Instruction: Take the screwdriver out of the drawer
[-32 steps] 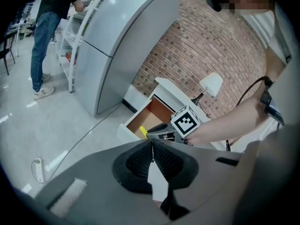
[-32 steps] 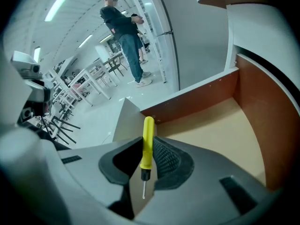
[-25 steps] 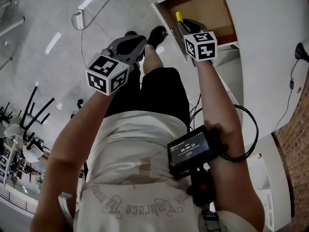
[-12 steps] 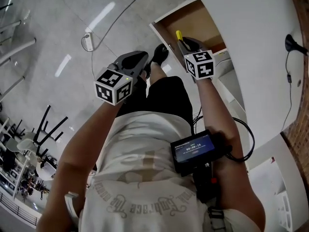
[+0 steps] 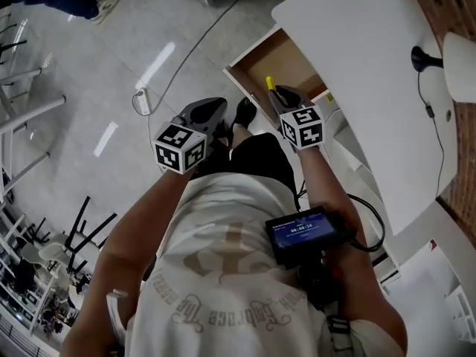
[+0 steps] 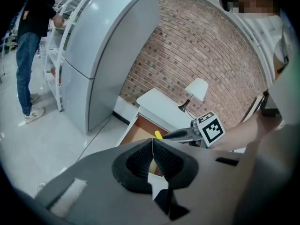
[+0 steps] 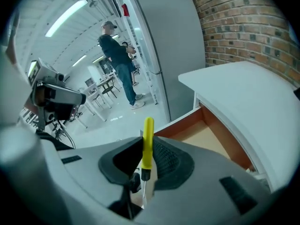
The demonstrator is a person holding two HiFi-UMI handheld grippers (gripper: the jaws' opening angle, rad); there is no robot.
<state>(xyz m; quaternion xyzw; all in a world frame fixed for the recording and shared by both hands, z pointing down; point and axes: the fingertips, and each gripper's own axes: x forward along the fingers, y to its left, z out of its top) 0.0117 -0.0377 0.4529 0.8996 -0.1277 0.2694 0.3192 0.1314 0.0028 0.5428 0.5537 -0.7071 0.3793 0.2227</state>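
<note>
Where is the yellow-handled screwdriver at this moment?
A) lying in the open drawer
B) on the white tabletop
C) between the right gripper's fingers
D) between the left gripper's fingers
C: the right gripper view shows the screwdriver clamped by its yellow handle in the fingers of the right gripper, clear of the open drawer beyond it. The left gripper is shut on nothing.

The white counter (image 5: 357, 65) carries a lamp (image 5: 460, 56) with a black base and a pale shade, set toward the counter's far side. Below the counter's front edge a drawer (image 5: 277, 59) stands open, showing its brown bottom. On the glossy floor (image 5: 82, 80) beside the counter lies a thin cable (image 5: 195, 44), ending at a white plug block (image 5: 141, 101).
</note>
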